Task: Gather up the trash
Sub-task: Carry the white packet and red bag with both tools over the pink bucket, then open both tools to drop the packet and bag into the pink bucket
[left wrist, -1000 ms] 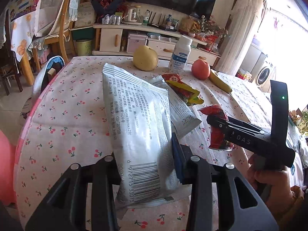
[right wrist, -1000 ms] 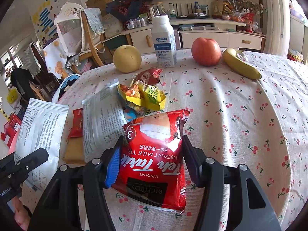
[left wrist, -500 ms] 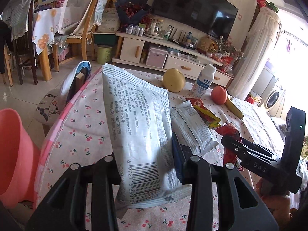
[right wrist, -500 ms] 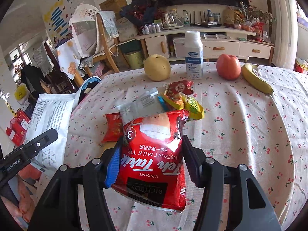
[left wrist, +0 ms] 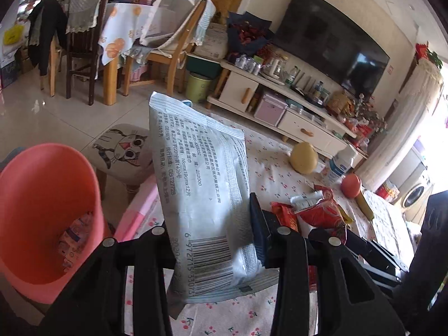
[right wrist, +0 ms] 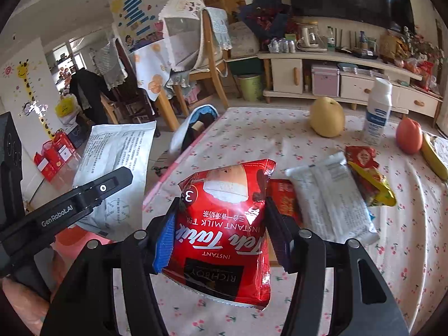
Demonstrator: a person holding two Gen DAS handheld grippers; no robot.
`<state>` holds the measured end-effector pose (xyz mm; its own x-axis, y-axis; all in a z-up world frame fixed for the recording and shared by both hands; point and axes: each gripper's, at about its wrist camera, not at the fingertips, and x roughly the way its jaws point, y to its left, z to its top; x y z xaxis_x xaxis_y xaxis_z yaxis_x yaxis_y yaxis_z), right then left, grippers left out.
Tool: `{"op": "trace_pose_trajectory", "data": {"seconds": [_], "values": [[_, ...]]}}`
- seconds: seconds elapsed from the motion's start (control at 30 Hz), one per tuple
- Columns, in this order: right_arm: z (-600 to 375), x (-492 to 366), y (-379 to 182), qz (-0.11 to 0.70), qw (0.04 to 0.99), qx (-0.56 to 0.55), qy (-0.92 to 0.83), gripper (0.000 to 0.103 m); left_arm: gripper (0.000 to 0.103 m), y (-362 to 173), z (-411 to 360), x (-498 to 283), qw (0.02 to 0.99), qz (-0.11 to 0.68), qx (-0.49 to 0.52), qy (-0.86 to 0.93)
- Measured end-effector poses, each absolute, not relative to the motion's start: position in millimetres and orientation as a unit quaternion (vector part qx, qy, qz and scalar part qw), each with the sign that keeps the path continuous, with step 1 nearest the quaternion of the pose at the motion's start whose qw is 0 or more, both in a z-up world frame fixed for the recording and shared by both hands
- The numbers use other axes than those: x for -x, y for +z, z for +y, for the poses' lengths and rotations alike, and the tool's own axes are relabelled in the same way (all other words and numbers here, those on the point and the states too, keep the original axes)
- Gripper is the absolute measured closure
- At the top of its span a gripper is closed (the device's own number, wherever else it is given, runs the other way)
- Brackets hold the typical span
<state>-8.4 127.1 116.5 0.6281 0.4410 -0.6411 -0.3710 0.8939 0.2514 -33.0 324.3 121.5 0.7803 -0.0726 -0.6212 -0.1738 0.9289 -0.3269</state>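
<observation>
- The left gripper had its jaws clenched on a grey wrapper, held upright above the worktop's edge, with the pink bin low to its left.
- The right gripper had its jaws clamped on a red milk-tea packet, lifted clear of the cloth.
- To do the step well, I judged each packet should be carried fully over the bin's mouth before the jaws let go, the grey wrapper first since it was nearer; a light wrapper could drift and miss the rim if dropped from high up.
- More trash lay on the worktop: a white sachet, a small red packet and a yellow wrapper; the pear, bottle and apple were not rubbish.
- Compared with a second earlier, both grippers had swung away from the middle of the worktop toward its edge, and the bin, then barely in sight, now showed its whole opening.
</observation>
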Motion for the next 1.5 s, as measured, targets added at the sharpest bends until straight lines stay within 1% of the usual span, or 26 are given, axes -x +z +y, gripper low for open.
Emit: {"op": "trace_pose_trajectory", "data": {"seconds": [0.33, 0.53, 0.7, 0.97, 1.07, 1.1, 1.13, 1.17, 1.2, 1.23, 1.27, 1.3, 1.33, 1.37, 1.47, 1.5], "values": [[255, 9, 128, 0.362, 0.875, -0.002, 0.321, 0.044, 0.063, 119, 451, 48, 0.886, 0.309, 0.293, 0.181], [324, 17, 124, 0.366, 0.853, 0.026, 0.372, 0.044, 0.063, 114, 508, 60, 0.86, 0.3, 0.32, 0.26], [361, 19, 114, 0.375, 0.838, 0.049, 0.394, 0.044, 0.063, 108, 533, 65, 0.843, 0.298, 0.349, 0.281], [378, 23, 97, 0.396, 0.817, 0.064, 0.414, 0.044, 0.062, 98, 546, 68, 0.827, 0.314, 0.363, 0.293], [378, 20, 90, 0.406, 0.814, 0.067, 0.41, 0.037, 0.062, 93, 549, 71, 0.819, 0.322, 0.363, 0.305], [376, 20, 89, 0.407, 0.813, 0.064, 0.411, 0.037, 0.06, 92, 550, 71, 0.817, 0.324, 0.364, 0.307], [373, 20, 90, 0.405, 0.813, 0.059, 0.413, 0.033, 0.054, 92, 550, 71, 0.815, 0.325, 0.364, 0.312], [368, 21, 92, 0.399, 0.817, 0.054, 0.412, 0.031, 0.05, 91, 549, 72, 0.813, 0.326, 0.363, 0.317], [362, 23, 94, 0.393, 0.825, 0.052, 0.404, 0.025, 0.045, 91, 549, 73, 0.813, 0.326, 0.362, 0.321], [356, 24, 97, 0.387, 0.83, 0.048, 0.399, 0.022, 0.044, 92, 548, 73, 0.814, 0.324, 0.36, 0.321], [349, 25, 99, 0.382, 0.833, 0.041, 0.399, 0.022, 0.043, 92, 547, 73, 0.816, 0.323, 0.357, 0.321], [341, 27, 102, 0.379, 0.836, 0.034, 0.396, 0.021, 0.041, 93, 545, 71, 0.818, 0.323, 0.351, 0.321], [334, 28, 103, 0.376, 0.839, 0.029, 0.391, 0.019, 0.037, 94, 542, 70, 0.821, 0.323, 0.345, 0.321], [327, 29, 105, 0.374, 0.843, 0.027, 0.386, 0.015, 0.036, 95, 540, 69, 0.824, 0.322, 0.338, 0.322], [303, 35, 106, 0.365, 0.857, 0.029, 0.362, 0.014, 0.032, 99, 530, 63, 0.835, 0.322, 0.316, 0.316], [295, 36, 106, 0.364, 0.861, 0.028, 0.355, 0.014, 0.029, 100, 526, 61, 0.84, 0.322, 0.307, 0.312]]}}
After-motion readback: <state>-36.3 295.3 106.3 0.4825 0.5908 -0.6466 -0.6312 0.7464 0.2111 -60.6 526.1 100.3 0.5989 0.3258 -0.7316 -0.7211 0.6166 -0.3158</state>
